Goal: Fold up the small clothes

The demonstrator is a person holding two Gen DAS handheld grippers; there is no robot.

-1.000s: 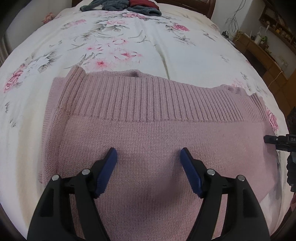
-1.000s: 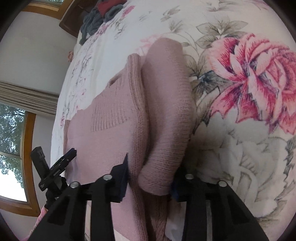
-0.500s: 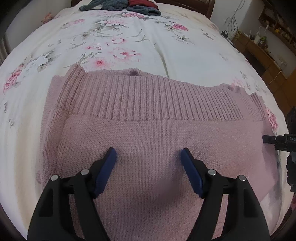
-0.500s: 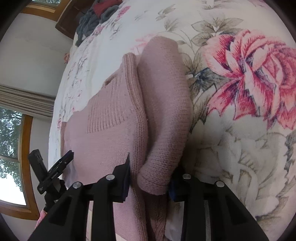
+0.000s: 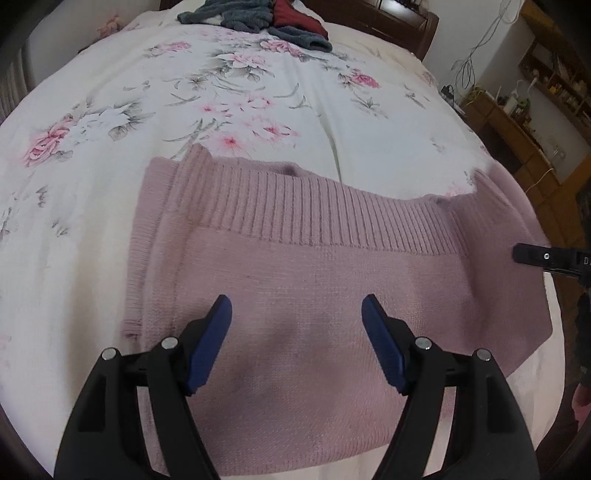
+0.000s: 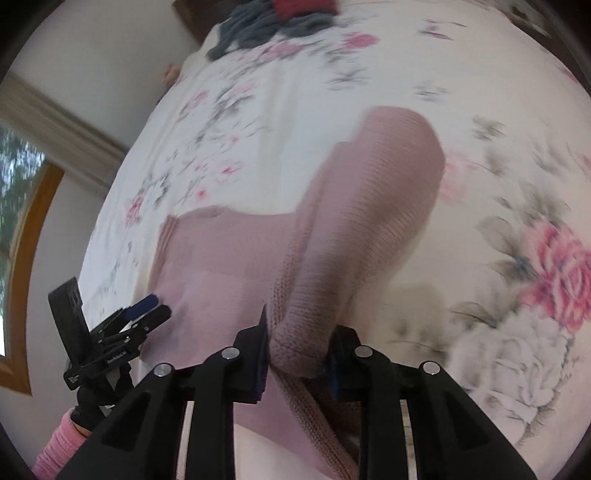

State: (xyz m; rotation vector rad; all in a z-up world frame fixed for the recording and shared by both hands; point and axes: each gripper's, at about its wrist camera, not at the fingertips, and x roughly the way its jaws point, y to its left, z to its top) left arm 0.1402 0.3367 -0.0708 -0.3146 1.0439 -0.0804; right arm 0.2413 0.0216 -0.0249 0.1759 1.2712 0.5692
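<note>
Your right gripper (image 6: 297, 345) is clamped on the end of the sweater's sleeve (image 6: 354, 236). The knitted tube is bunched between the blue pads and rises away from you in an arch, so it is lifted off the bedspread, not lying on it. That grip makes sense for a fold: holding the cuff end lets you carry the whole sleeve across the body in one sweep. The right wrist view is blurred, so I cannot tell exactly how much fabric sits between the pads.

Your left gripper (image 5: 297, 325) has its jaws spread wide and holds nothing. It is poised over the middle of the pink knitted sweater (image 5: 314, 280), and I cannot tell whether the tips touch the knit. Placed there, it looks ready to pin the body flat so the sweater does not slide or ruck while the sleeve comes over.

The sweater lies spread on the floral bedspread (image 5: 258, 110) at the near edge of the bed, with its ribbed band (image 5: 314, 218) turned away from you and one side already doubled under at your left. The fold seems early on, judging by how broad the garment is.

There is no basket, box or drawer in view. The only other clothes are a loose pile of grey and dark red garments (image 5: 255, 18) at the far end of the bed, well apart from the sweater, beside the wooden headboard (image 5: 406, 18).
</note>
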